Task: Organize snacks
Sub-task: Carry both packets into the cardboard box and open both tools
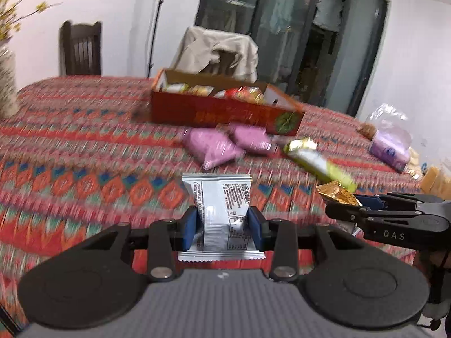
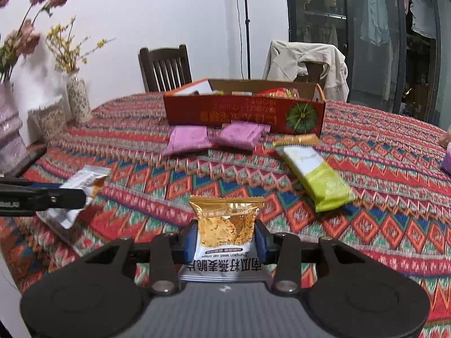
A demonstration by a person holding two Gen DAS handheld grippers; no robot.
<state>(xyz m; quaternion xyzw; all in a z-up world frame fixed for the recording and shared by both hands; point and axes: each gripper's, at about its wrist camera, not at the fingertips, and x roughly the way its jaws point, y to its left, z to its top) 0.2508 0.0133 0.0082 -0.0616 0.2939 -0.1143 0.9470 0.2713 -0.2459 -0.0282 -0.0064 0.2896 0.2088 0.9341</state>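
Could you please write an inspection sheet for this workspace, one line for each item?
Surface: table under a patterned red cloth.
Job's things: red box holding snacks; two pink packets and a green packet lying in front of it.
Clutter: plastic bags at the table's edge.
Tongs: left tongs shut on a silver packet; right tongs shut on a gold packet.
Cables: nothing seen.
Surroundings: vases with flowers, wooden chair, a jacket over another chair.

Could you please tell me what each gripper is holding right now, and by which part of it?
The left gripper pinches a silver snack packet across its lower middle. The right gripper pinches a gold-topped snack packet across its middle, by its two side edges.
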